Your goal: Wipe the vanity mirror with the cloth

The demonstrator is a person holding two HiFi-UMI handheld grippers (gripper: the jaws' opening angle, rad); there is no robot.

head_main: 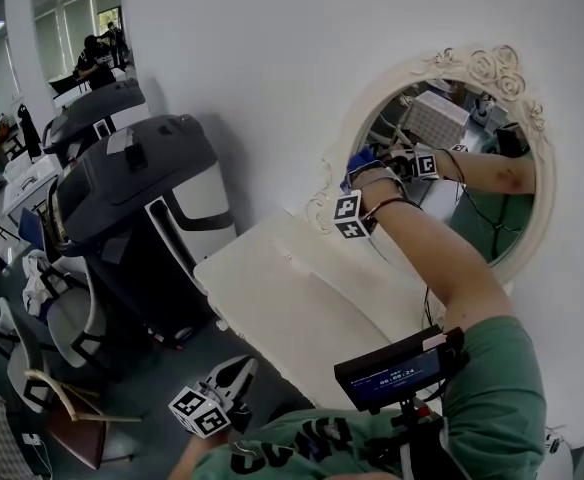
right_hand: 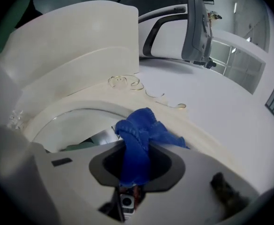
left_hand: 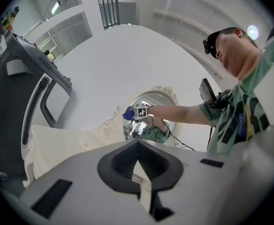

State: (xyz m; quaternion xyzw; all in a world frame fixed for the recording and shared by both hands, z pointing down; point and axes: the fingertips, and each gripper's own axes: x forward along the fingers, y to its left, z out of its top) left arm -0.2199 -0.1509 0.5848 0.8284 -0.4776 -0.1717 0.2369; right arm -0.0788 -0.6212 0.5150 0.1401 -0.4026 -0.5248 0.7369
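Cream table, set against a white wall. Vanity mirror: oval glass in a cream frame with carved roses and scrollwork, upright at the back of the table. Right gripper: raised to the mirror's left rim, jaws pinched tight on the cloth. Left gripper: held low, well clear of the table, jaws pressed together with nothing between them. Cloth: blue, bunched into a crumpled wad, sticking out past the jaws over the frame's inner edge; contact with the glass cannot be made out.
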